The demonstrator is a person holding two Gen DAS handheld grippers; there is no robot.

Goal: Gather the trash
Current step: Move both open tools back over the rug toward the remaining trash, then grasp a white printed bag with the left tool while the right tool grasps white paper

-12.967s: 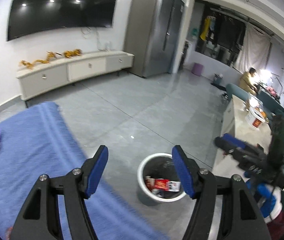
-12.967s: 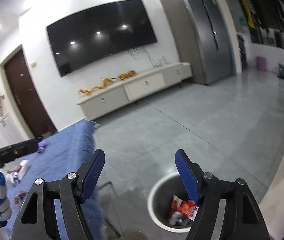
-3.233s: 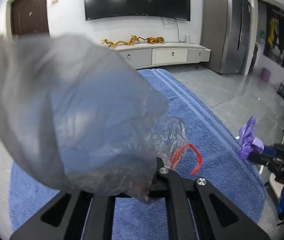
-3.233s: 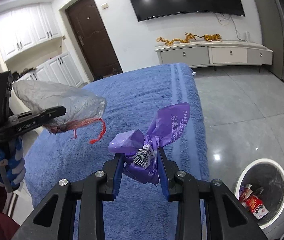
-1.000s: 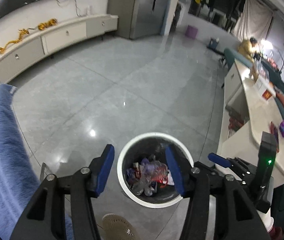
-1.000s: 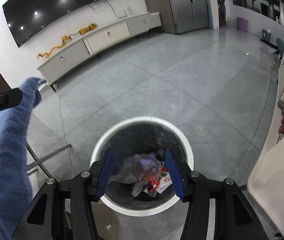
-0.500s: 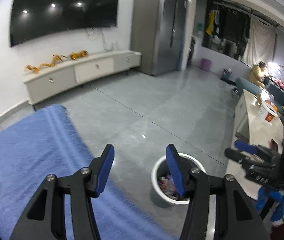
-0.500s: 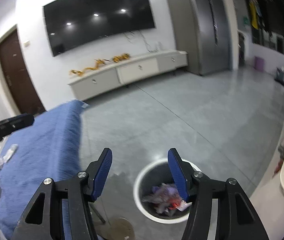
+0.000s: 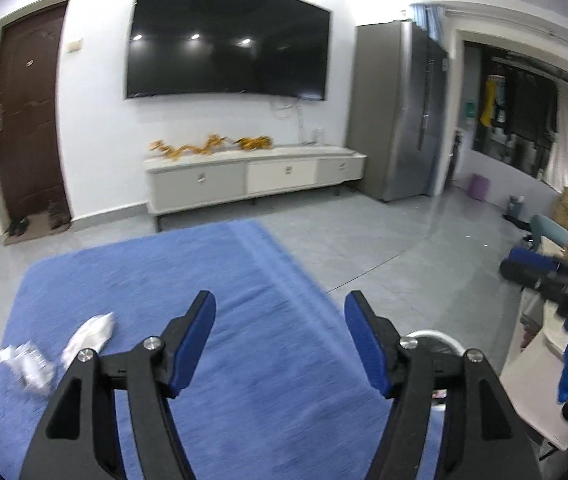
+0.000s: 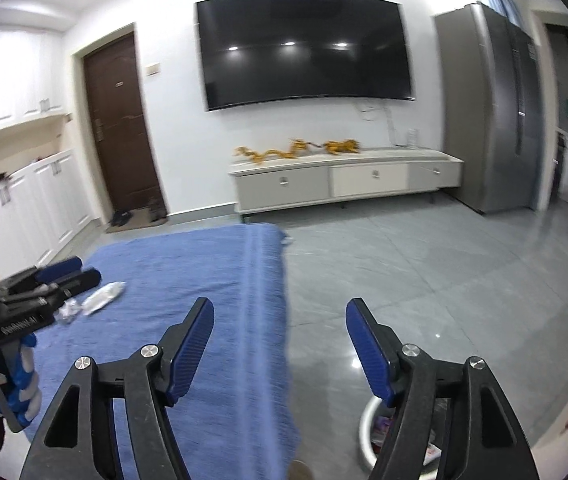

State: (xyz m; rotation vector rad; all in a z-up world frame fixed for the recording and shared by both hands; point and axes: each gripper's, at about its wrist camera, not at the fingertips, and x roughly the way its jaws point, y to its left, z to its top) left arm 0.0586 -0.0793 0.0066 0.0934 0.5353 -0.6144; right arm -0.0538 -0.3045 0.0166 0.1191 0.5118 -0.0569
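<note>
Both grippers are open and empty. My left gripper [image 9: 280,312] hovers over the blue cloth-covered table [image 9: 244,280]. White crumpled trash [image 9: 88,334] and a clear crinkled wrapper [image 9: 28,364] lie on the cloth at the left. My right gripper [image 10: 280,316] is over the table's right edge; the same white trash [image 10: 104,294] lies near the left gripper [image 10: 66,274]. The white-rimmed trash bin [image 9: 432,336] is on the floor to the right, mostly hidden behind the fingers; it also shows in the right wrist view [image 10: 368,416].
Grey tiled floor [image 10: 424,280] lies right of the table. A TV cabinet [image 9: 252,178], wall TV, brown door [image 9: 28,120] and fridge [image 9: 400,112] stand at the back. A pale counter [image 9: 536,392] is at the right, beyond the bin.
Both grippers have swung left and up from the bin toward the blue table. The bin has slid to the lower right edge; the white trash on the cloth has come into view.
</note>
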